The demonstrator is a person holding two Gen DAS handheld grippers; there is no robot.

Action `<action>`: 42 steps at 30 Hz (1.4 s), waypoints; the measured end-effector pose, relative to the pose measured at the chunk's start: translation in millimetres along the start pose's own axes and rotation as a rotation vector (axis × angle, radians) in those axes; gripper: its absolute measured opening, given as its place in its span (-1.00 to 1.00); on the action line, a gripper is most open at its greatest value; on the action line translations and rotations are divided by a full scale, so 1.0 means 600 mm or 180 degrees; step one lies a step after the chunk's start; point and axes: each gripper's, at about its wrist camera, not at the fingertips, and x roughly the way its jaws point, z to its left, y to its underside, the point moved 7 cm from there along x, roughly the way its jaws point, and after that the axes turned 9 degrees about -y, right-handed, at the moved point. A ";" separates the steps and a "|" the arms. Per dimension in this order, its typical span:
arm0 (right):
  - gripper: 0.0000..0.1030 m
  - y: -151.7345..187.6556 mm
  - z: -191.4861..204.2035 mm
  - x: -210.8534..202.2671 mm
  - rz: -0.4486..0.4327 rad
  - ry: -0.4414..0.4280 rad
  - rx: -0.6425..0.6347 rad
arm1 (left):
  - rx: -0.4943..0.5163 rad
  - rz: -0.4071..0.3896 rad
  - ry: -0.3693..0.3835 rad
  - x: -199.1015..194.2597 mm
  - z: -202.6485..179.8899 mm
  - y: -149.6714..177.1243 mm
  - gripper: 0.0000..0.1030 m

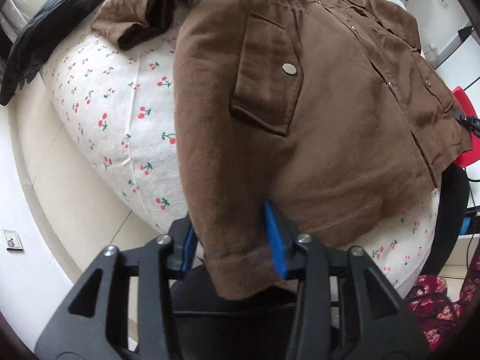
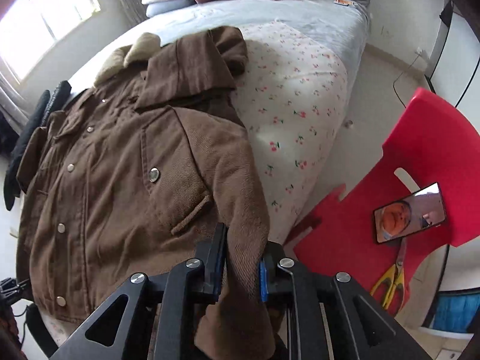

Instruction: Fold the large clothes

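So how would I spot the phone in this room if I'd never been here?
Start at the bed with the cherry-print sheet where the brown jacket lies. Beside its foot stands a red plastic chair. The thin black phone leans against its back, screen lit, unlike the yellow-handled scissors lying on the seat below.

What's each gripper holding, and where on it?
The left gripper and right gripper each straddle a bottom corner of the brown button-front jacket; clamping can't be told.
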 end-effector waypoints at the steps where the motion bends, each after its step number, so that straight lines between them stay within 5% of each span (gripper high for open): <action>1: -0.44 0.003 -0.003 -0.005 0.0012 0.0047 0.0000 | -0.0009 -0.0079 -0.0044 -0.012 0.008 -0.005 0.20; 2: -0.40 -0.003 -0.003 -0.014 -0.0025 0.0091 -0.0028 | -0.0038 -0.0180 -0.0080 -0.028 0.018 -0.014 0.32; 4: 0.03 -0.032 0.005 -0.045 -0.0181 0.0129 -0.0110 | -0.0136 -0.0447 -0.0117 -0.068 0.037 -0.038 0.49; 7: 0.28 -0.085 0.033 -0.083 -0.0453 0.0181 -0.0325 | -0.0214 -0.0736 -0.0162 -0.120 0.047 -0.083 0.64; 16: 0.38 -0.193 0.171 0.002 -0.0322 0.0038 -0.0987 | -0.0119 -0.1069 0.0282 -0.138 -0.075 -0.224 0.86; 23: 0.38 -0.259 0.244 0.152 -0.0126 -0.0072 -0.1181 | -0.0189 -0.0945 0.0538 -0.031 -0.166 -0.295 0.86; 29: 0.37 -0.289 0.237 0.258 -0.0005 0.0048 -0.1193 | -0.0217 -0.0931 0.0644 0.033 -0.199 -0.307 0.86; 30: 0.20 -0.291 0.233 0.264 -0.0079 0.0063 -0.1208 | -0.0183 -0.0901 0.0666 0.038 -0.203 -0.305 0.86; 31: -0.32 -0.295 0.226 0.264 -0.0173 0.0101 -0.1219 | -0.0158 -0.0890 0.0687 0.041 -0.205 -0.303 0.86; 33: -0.79 -0.303 0.209 0.252 -0.0255 0.0048 -0.1118 | -0.0149 -0.0918 0.0698 0.039 -0.204 -0.300 0.86; 36: -0.88 -0.321 0.179 0.191 -0.0397 -0.0196 -0.0831 | -0.0191 -0.0984 0.0679 0.029 -0.196 -0.301 0.86; 42: -0.89 -0.420 0.097 0.003 -0.0977 0.0290 -0.0785 | -0.0237 -0.0999 0.0688 0.018 -0.189 -0.302 0.86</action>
